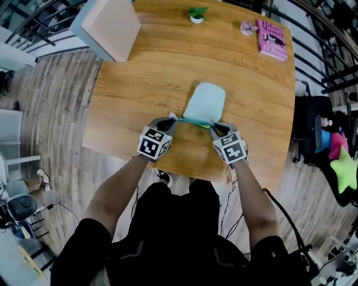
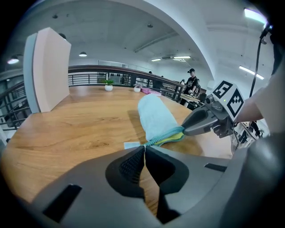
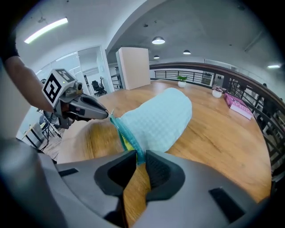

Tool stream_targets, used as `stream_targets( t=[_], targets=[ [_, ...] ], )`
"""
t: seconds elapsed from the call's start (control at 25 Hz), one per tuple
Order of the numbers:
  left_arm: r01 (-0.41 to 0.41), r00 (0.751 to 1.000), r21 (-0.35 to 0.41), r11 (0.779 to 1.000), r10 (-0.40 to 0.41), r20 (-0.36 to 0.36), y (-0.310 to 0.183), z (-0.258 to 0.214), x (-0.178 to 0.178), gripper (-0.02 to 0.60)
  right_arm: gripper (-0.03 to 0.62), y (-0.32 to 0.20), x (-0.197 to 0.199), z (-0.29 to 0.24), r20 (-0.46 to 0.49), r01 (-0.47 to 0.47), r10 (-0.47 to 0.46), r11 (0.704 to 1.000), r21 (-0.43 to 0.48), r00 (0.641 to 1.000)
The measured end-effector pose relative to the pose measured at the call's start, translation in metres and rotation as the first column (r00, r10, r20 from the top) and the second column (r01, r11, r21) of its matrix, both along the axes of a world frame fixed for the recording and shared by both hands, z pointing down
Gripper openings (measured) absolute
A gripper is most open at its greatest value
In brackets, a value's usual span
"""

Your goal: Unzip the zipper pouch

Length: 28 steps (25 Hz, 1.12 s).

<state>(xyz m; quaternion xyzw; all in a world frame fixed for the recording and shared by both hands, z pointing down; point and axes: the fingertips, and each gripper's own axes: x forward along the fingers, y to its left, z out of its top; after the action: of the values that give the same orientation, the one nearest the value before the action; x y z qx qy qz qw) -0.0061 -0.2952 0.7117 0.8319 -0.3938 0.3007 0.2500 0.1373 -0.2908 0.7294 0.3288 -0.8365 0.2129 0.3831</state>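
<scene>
A light blue zipper pouch (image 1: 204, 103) lies on the wooden table (image 1: 134, 95), its teal zipper (image 1: 194, 121) stretched along the near edge between my two grippers. My left gripper (image 1: 174, 119) is shut on the small tab at the zipper's left end (image 2: 143, 145). My right gripper (image 1: 215, 127) grips the zipper's right end (image 3: 139, 151), with the teal tape running between its fingertips. A strip of yellow lining (image 3: 127, 144) shows beside the zipper near the right gripper. In the left gripper view the pouch (image 2: 153, 118) reaches away to the right gripper (image 2: 185, 130). The right gripper view has the left gripper (image 3: 104, 115) at the far end.
A tall pale board (image 1: 109, 25) stands at the table's far left corner. A small potted plant (image 1: 196, 15), a small pink object (image 1: 246, 27) and a pink book (image 1: 272, 38) sit along the far edge. The near table edge runs just below the grippers.
</scene>
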Motion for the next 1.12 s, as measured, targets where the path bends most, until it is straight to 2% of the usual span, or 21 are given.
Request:
stream_targets(
  t=[0.12, 0.32, 0.44, 0.64, 0.88, 1.04, 1.12],
  targets=[
    [-0.065, 0.998, -0.009, 0.998, 0.065, 0.014, 0.007, 0.002, 0.009, 0.032, 0.091, 0.003, 0.005, -0.007, -0.015, -0.030, 0.030, 1.000, 0.006, 0.999],
    [-0.065, 0.998, -0.001, 0.998, 0.065, -0.015, 0.019, -0.017, 0.001, 0.034, 0.091, 0.016, 0.008, -0.049, 0.039, -0.100, 0.100, 0.995, 0.003, 0.994],
    [-0.066, 0.997, 0.041, 0.997, 0.068, -0.039, 0.023, -0.042, -0.008, 0.034, 0.095, 0.022, 0.004, -0.083, 0.094, -0.120, 0.118, 0.993, 0.019, 0.989],
    [-0.021, 0.991, 0.164, 0.986, 0.043, -0.129, 0.015, -0.106, -0.019, 0.034, 0.100, 0.024, 0.009, -0.140, 0.148, -0.151, 0.133, 0.982, 0.116, 0.980],
    [0.048, 0.968, 0.321, 0.946, 0.034, -0.248, 0.002, -0.199, -0.027, 0.034, 0.095, 0.020, 0.036, -0.227, 0.237, -0.253, 0.192, 0.931, 0.263, 0.953],
    [0.088, 0.954, 0.418, 0.904, 0.045, -0.297, 0.000, -0.260, -0.030, 0.034, 0.064, 0.023, 0.048, -0.281, 0.292, -0.303, 0.202, 0.882, 0.361, 0.935],
    [0.122, 0.944, 0.467, 0.876, 0.042, -0.326, 0.001, -0.292, -0.032, 0.032, 0.063, 0.025, 0.052, -0.308, 0.316, -0.324, 0.201, 0.853, 0.409, 0.927]
  ],
)
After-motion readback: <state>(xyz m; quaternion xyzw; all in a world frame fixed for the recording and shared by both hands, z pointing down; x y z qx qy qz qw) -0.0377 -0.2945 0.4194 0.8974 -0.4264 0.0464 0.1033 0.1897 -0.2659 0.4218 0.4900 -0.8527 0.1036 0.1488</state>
